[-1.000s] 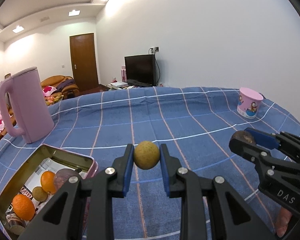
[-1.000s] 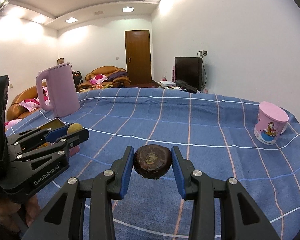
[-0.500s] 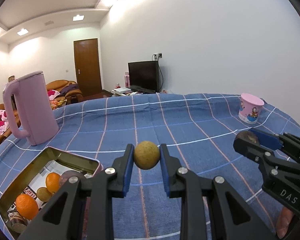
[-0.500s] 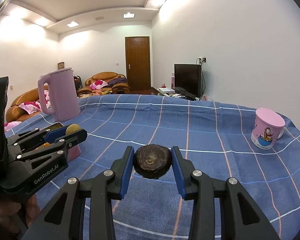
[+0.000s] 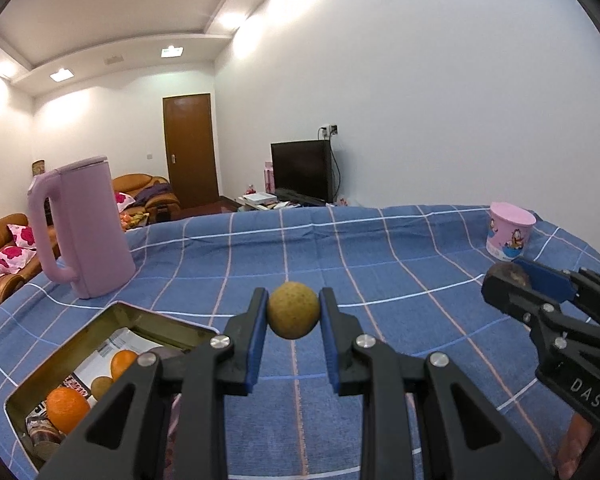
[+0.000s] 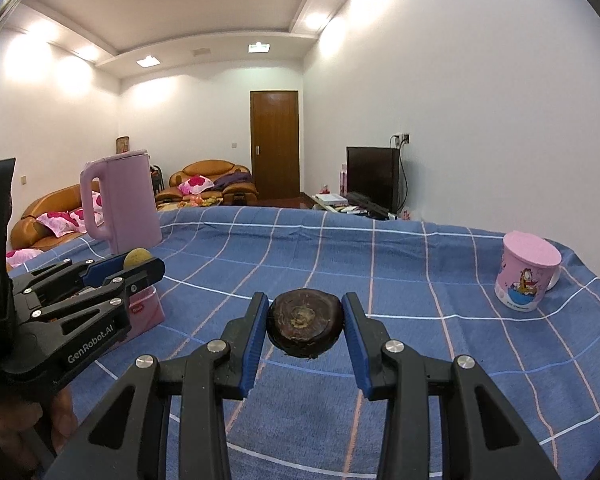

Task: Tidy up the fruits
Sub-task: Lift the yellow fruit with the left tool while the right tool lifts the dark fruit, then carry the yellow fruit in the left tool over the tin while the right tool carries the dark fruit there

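Observation:
My left gripper (image 5: 293, 317) is shut on a small round yellow-green fruit (image 5: 293, 315), held above the blue checked tablecloth. Lower left of it lies an open metal tin (image 5: 160, 318) holding two oranges (image 5: 67, 409), a small green fruit and a dark one. My right gripper (image 6: 305, 329) is shut on a dark brown, flattish round fruit (image 6: 305, 328), also held clear of the cloth. In the left wrist view the right gripper (image 5: 510, 280) shows at the right edge; in the right wrist view the left gripper (image 6: 140, 261) shows at the left with its yellow-green fruit (image 6: 137, 257).
A tall pink jug (image 5: 85, 229) stands at the back left of the table beyond the tin. A pink cartoon cup (image 6: 526, 276) sits near the right edge. The blue checked tablecloth (image 5: 380, 252) covers the table; a sofa, door and television are beyond it.
Both views have tilted slightly upward, so the table and objects sit lower in the frames. Both grippers keep hold of their fruits.

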The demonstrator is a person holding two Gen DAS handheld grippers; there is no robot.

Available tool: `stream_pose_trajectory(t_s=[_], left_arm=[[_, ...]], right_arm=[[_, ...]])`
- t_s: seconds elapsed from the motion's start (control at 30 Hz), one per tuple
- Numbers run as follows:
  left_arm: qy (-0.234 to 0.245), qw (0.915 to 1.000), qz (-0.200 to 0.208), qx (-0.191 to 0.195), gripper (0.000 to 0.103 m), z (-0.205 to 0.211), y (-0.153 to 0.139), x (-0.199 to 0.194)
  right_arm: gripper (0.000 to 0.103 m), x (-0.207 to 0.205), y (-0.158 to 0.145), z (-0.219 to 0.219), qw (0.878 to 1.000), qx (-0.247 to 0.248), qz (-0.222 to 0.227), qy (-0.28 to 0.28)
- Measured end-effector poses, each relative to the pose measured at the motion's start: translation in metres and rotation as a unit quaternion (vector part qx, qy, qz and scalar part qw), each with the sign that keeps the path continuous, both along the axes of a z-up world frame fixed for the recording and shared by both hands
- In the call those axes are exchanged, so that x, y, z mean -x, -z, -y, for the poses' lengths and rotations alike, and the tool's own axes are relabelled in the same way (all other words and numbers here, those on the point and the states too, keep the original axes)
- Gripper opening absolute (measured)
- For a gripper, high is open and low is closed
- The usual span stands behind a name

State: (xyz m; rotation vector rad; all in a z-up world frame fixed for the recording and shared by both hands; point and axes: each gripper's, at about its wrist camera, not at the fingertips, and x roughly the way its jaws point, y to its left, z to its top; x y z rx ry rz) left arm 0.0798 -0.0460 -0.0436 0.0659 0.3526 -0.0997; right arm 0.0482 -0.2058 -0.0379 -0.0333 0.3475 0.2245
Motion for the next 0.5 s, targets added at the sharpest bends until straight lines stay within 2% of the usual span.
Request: stream_pose_trajectory(t_s=[0.5], left_arm=[[-0.001, 0.9998, -0.017, 0.005, 0.027, -0.0067, 0.0008, 0.0033]], right_arm=[[0.040, -0.0025, -0.0010, -0.0098, 1.000, 0.014, -0.002, -0.003]])
